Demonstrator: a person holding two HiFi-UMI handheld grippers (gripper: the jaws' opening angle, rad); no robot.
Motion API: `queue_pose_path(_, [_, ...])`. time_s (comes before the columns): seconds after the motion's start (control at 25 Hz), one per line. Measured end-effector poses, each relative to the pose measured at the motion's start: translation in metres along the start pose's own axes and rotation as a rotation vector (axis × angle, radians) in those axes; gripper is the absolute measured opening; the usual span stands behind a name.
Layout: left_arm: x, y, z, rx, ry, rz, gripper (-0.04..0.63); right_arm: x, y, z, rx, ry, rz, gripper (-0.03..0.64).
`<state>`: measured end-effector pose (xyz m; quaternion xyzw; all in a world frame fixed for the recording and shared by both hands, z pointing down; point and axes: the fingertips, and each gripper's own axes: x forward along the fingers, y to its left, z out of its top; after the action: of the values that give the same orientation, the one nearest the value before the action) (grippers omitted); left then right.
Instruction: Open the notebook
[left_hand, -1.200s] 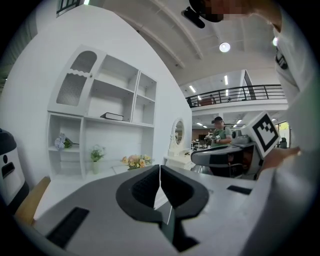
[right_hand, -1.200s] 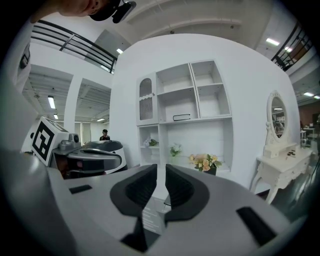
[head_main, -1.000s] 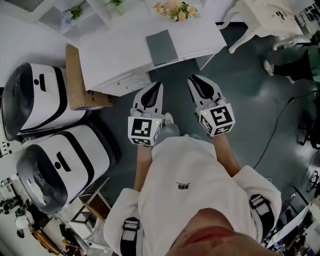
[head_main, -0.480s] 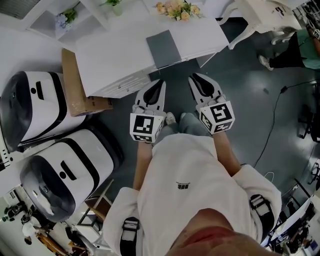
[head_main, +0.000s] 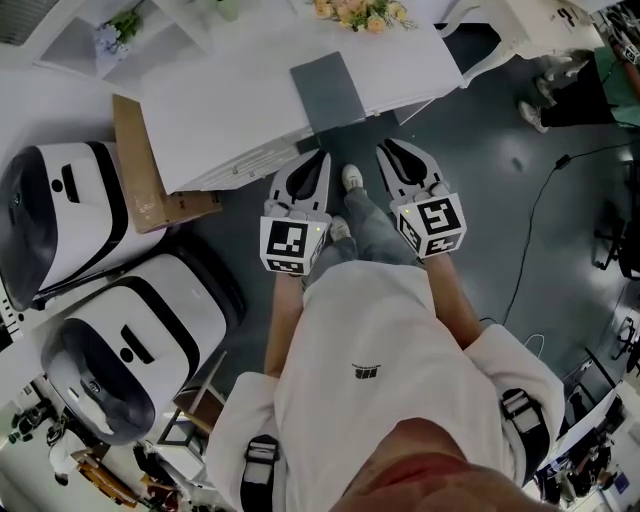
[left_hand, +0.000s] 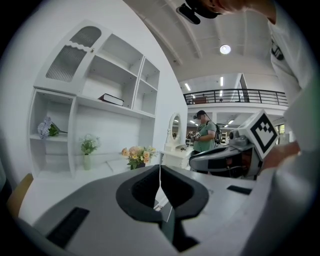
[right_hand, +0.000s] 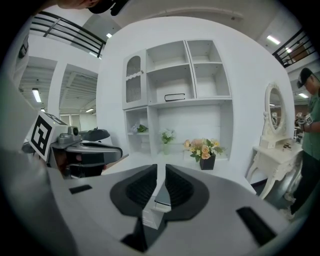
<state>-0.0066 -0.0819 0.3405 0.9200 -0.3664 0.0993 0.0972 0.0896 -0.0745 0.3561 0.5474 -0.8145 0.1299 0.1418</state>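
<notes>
A closed grey notebook (head_main: 328, 92) lies on the white desk (head_main: 220, 110) near its front edge. Both grippers are held side by side in front of the desk, short of the notebook and pointing at it. My left gripper (head_main: 319, 157) (left_hand: 160, 167) is shut, its tips touching, with nothing in it. My right gripper (head_main: 388, 147) (right_hand: 160, 167) shows a narrow gap between its jaws and nothing in that gap. Through the gap, in the right gripper view, the notebook (right_hand: 162, 196) shows as a dark slab at the desk's edge.
A vase of flowers (head_main: 365, 12) stands behind the notebook. A cardboard box (head_main: 135, 170) leans at the desk's left end, beside two white-and-black machines (head_main: 55, 220). A white dressing table (head_main: 540, 25), another person (head_main: 600, 85) and a floor cable (head_main: 540, 230) are at the right.
Both grippers have moved forward together towards the desk and a little lower. The person holding them has stepped closer, one shoe now showing between the grippers. The jaws look unchanged.
</notes>
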Motion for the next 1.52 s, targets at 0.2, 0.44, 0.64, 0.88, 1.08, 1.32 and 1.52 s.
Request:
queue_pose_path(0.2, [0.016, 0.009, -0.014, -0.013, 0.022, -0.003, 0.0, 0.02, -0.011, -0.015, 0.005, 0.024, 0.004, 0.037])
queue_pose_path(0.44, [0.039, 0.017, -0.031, -0.031, 0.051, -0.008, 0.0, 0.043, -0.024, -0.032, 0.019, 0.054, 0.006, 0.038])
queue_pose_path(0.64, [0.059, 0.025, -0.043, -0.032, 0.077, -0.012, 0.0, 0.064, -0.037, -0.047, 0.037, 0.085, 0.006, 0.041])
queue_pose_path(0.88, [0.082, 0.038, -0.064, -0.056, 0.111, -0.006, 0.0, 0.089, -0.052, -0.065, 0.045, 0.12, 0.005, 0.066])
queue_pose_path(1.08, [0.101, 0.045, -0.08, -0.078, 0.138, 0.004, 0.0, 0.108, -0.066, -0.085, 0.063, 0.157, 0.018, 0.075])
queue_pose_path(1.32, [0.122, 0.053, -0.1, -0.109, 0.157, 0.014, 0.0, 0.132, -0.076, -0.111, 0.084, 0.203, 0.041, 0.083])
queue_pose_path(1.52, [0.135, 0.059, -0.116, -0.118, 0.181, 0.019, 0.0, 0.149, -0.081, -0.128, 0.094, 0.245, 0.058, 0.086])
